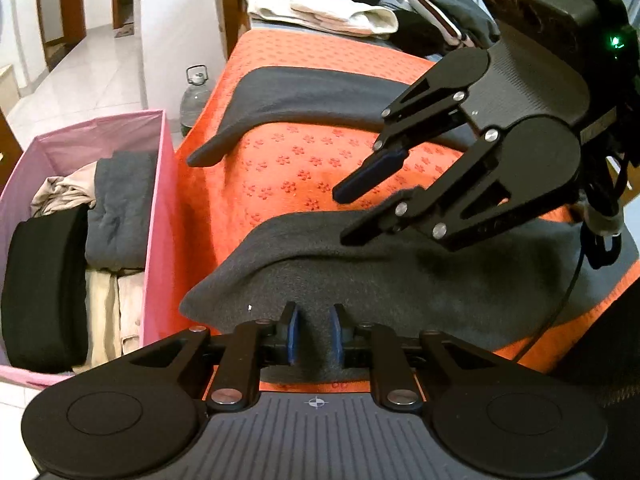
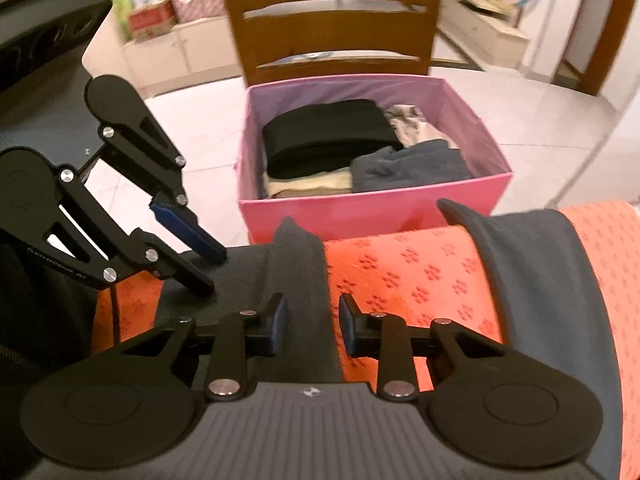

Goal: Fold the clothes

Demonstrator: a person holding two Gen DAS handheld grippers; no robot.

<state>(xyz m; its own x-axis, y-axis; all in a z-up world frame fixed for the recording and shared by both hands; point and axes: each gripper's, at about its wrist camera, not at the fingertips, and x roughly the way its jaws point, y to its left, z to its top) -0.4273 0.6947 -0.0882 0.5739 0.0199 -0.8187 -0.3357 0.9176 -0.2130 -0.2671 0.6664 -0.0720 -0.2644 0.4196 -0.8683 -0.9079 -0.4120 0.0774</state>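
Your left gripper (image 1: 314, 330) pinches the dark grey knit garment (image 1: 400, 276); right gripper (image 2: 313, 326) stands spread astride it (unpinched). Lifting now drags it lopsided.

Matt fuzzy grey garment (image 1: 400, 280) on embossed orange cloth cover (image 1: 304, 160); pink fabric box (image 2: 360, 216).

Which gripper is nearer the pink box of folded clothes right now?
Left. The left gripper is at the table corner just beside the pink box; the right gripper is farther in over the orange cloth, away from the box.
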